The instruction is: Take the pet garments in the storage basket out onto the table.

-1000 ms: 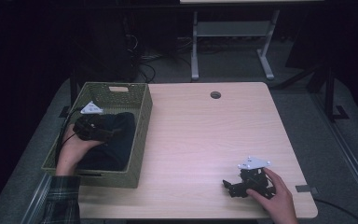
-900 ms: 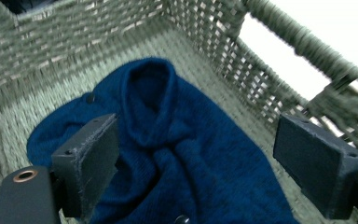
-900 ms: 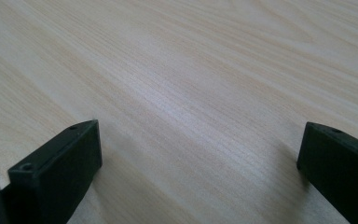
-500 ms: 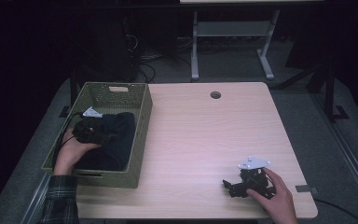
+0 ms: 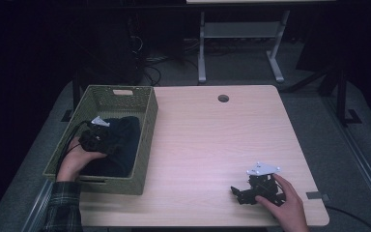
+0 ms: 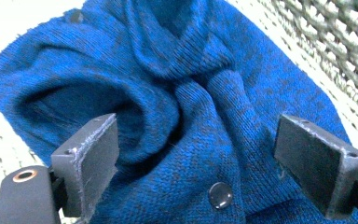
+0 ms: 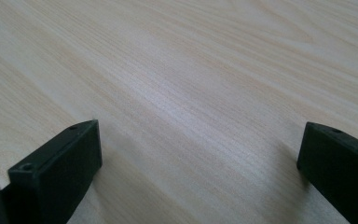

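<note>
We note the left gripper (image 6: 198, 161) with its jaws spread wide on either side of a bunched fold of the blue knitted garment (image 6: 186, 93), not clamped on it, a dark button (image 6: 220, 195) lying just between them. From above, that gripper (image 5: 107, 140) sits inside the green woven basket (image 5: 147, 140) at the table's (image 5: 212, 140) left edge, over the garment (image 5: 125, 140) that lies heaped in the basket. We record the right gripper (image 7: 198, 168) likewise released, jaws wide apart over bare wood, resting near the table's front right corner (image 5: 251, 192), well apart from the basket.
</note>
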Motion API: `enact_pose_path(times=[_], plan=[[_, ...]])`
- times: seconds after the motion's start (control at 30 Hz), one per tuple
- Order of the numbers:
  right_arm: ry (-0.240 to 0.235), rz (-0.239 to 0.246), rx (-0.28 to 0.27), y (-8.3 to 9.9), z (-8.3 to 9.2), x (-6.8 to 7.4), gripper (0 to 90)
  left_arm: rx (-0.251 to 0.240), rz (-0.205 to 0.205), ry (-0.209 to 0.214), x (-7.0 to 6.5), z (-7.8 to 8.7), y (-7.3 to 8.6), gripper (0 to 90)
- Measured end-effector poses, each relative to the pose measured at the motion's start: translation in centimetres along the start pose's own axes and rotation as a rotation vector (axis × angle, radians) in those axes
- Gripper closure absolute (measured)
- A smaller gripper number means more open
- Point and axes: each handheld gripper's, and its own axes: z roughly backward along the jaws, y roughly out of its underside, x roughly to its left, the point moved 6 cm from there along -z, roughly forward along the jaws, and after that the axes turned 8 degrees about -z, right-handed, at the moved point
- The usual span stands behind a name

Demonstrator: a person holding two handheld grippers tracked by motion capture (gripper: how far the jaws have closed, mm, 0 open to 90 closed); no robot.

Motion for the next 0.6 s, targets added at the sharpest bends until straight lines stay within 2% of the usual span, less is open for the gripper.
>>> enact_pose_path(times=[0.07,0.1,0.2,0.4,0.5,0.6], plan=[[0.000,-0.001,0.000,0.0,0.0,0.0,0.0,0.012,0.001,0.004,-0.1,-0.2,0.1,13.9],[0.000,0.001,0.000,0.0,0.0,0.0,0.0,0.048,0.006,0.009,-0.2,-0.6,0.4,13.9],[0.000,-0.001,0.000,0.0,0.0,0.0,0.0,0.083,0.016,0.009,-0.4,-1.2,0.7,14.0],[0.000,0.000,0.000,0.0,0.0,0.0,0.0,0.136,-0.024,0.012,-0.8,-1.6,0.9,14.1],[0.000,0.000,0.000,0.0,0.0,0.0,0.0,0.159,-0.017,0.026,-0.9,-1.6,1.0,15.4],[-0.001,0.002,-0.001,0.0,0.0,0.0,0.0,0.178,0.009,0.043,-1.0,-1.4,1.0,27.5]])
